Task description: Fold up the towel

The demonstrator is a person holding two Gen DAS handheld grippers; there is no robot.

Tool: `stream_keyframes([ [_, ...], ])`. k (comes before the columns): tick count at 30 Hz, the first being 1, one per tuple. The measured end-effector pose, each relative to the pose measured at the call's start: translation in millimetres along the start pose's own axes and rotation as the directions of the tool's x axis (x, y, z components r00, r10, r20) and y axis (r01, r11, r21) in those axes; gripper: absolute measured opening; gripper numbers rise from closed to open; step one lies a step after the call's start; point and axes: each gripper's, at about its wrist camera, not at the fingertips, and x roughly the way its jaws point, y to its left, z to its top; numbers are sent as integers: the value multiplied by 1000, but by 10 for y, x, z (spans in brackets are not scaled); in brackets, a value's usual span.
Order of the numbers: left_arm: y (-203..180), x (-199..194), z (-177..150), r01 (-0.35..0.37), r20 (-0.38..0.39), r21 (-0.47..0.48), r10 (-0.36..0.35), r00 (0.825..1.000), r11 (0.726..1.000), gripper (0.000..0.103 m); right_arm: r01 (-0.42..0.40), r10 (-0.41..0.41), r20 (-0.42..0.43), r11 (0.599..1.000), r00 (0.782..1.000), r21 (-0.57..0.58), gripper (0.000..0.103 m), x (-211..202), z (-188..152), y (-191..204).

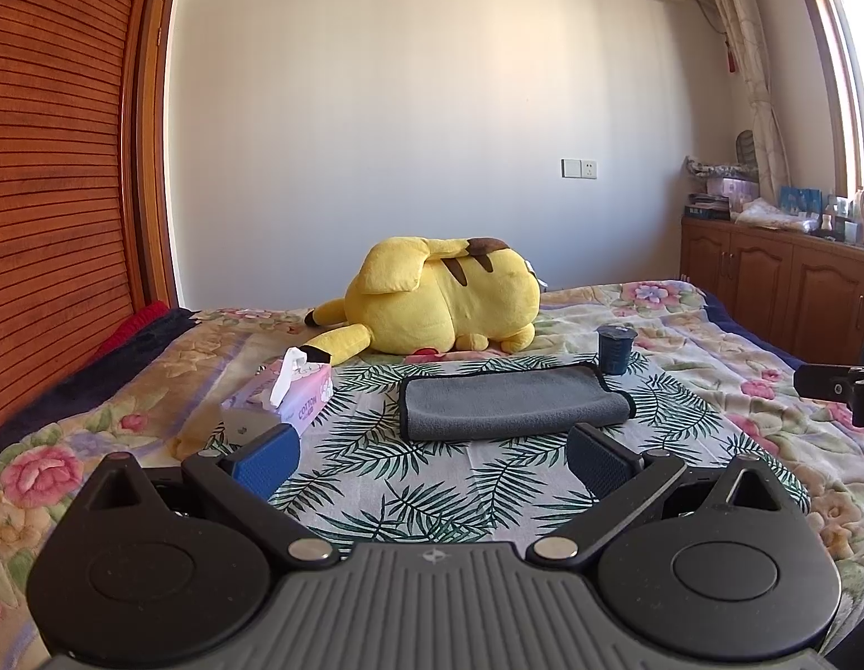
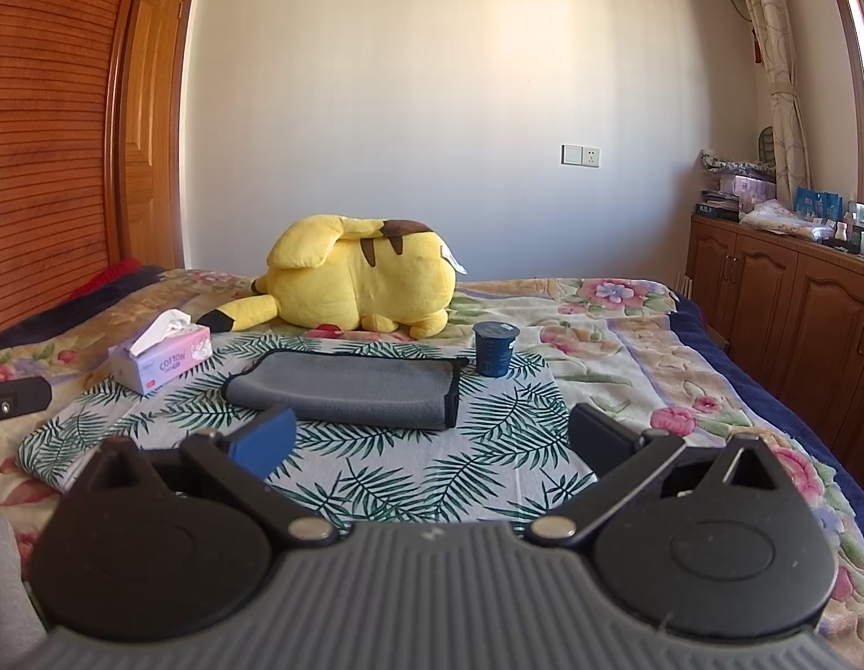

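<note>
Bed (image 1: 739, 335) with floral quilt fills the lower half of both views; wardrobe with slatted wooden door (image 1: 52, 195) at left edge, wooden cabinets (image 2: 795, 324) at right edge. Palm-leaf cloth (image 1: 421, 480) spread on the quilt, centre of frame.

Plush toy (image 1: 449, 301), yellow with brown stripes, lies on its side above centre, at the far edge of the leaf cloth.

Towel (image 1: 510, 402), grey with dark edging, already folded into a flat rectangle, rests on the leaf cloth at frame centre in the left wrist view; centre-left (image 2: 348, 391) in the right wrist view. Neither gripper touches it.

Tissue box (image 1: 298, 396), pink-white, one tissue sticking up, left of the towel and apart from it. Dark blue cup (image 1: 615, 349), upright, just beside the towel's far right corner; contact cannot be told.

Left gripper (image 1: 432, 455): jaws spread wide, nothing between them, held low in frame on the near side of the towel. Right gripper (image 2: 432, 441): jaws likewise wide apart, empty, near side of the towel. Part of the right gripper also shows at the right edge of the left wrist view.
</note>
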Motion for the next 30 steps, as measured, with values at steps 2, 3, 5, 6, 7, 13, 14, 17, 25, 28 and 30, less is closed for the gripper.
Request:
stream_keyframes([
  [2,7,2,2,1,-2,0,-1,1000,1000,87,0,0,0,1000,1000,0,103,0,0,-1],
  [3,14,2,6,1,-3,0,-1,1000,1000,87,0,0,0,1000,1000,0,103,-1,0,-1],
  [5,31,8,10,0,-4,-1,0,1000,1000,87,0,0,0,1000,1000,0,103,0,1,0],
  [6,35,12,12,0,-6,-1,0,1000,1000,87,0,0,0,1000,1000,0,103,-1,1,-1],
  [7,38,12,8,0,-7,-1,0,1000,1000,87,0,0,0,1000,1000,0,103,0,1,-1],
  [13,33,18,-2,-2,-10,4,2,1000,1000,87,0,0,0,1000,1000,-1,103,-2,1,-1],
  [14,33,19,-1,-3,-10,6,3,1000,1000,87,0,0,1,1000,1000,0,103,0,1,-1],
  [17,21,23,-5,-3,-10,8,3,1000,1000,87,0,0,0,1000,1000,0,103,0,1,-1],
  [25,19,22,-5,-4,-9,8,4,1000,1000,87,0,0,1,1000,1000,0,103,1,2,-2],
  [28,23,24,-5,-1,-7,2,1,1000,1000,87,0,0,0,1000,1000,0,103,1,3,-2],
  [30,27,24,-6,0,-8,2,0,1000,1000,87,0,0,0,1000,1000,-1,103,1,3,-2],
])
